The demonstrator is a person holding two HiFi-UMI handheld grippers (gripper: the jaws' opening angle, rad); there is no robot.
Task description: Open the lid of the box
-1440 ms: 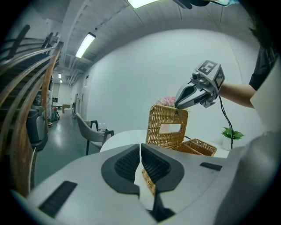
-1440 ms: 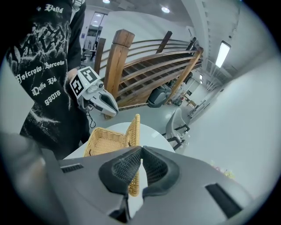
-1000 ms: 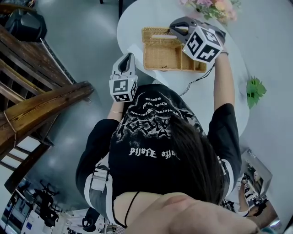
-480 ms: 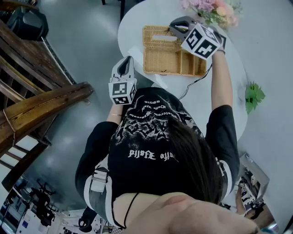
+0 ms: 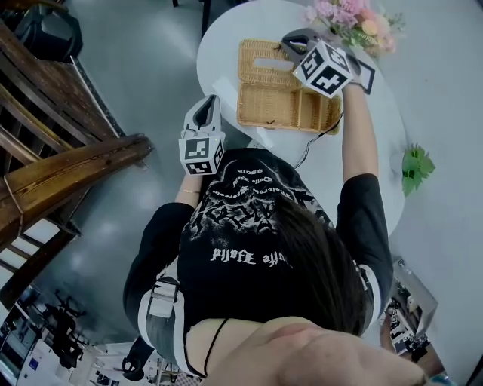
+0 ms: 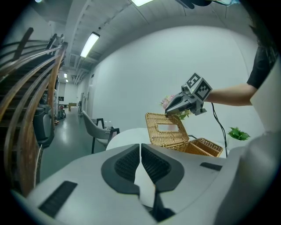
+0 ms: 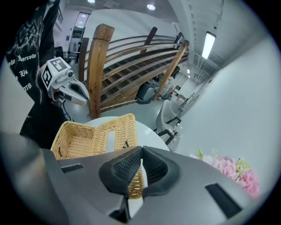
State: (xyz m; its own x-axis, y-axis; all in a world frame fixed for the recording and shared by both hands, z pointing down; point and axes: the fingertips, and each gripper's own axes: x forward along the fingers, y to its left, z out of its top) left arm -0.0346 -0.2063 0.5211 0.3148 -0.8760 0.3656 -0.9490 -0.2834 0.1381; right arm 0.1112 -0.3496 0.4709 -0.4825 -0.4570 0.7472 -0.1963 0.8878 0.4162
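My right hand-held gripper (image 7: 141,151) is clamped on the free edge of the wicker lid (image 5: 253,53). The lid stands raised and tilted back over the open box (image 5: 275,105) on the white round tabletop (image 5: 226,38), near the flowers (image 5: 347,19). My left hand-held gripper (image 6: 140,147) hangs beside the tabletop, jaws together, empty.

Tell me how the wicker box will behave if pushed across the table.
Probably light: the box is open-weave wicker and looks empty. Low and wide, it would likely slide on the smooth table, not tip. The lid, pinched at its edge by the right gripper, shows no sag, so probably stiff.
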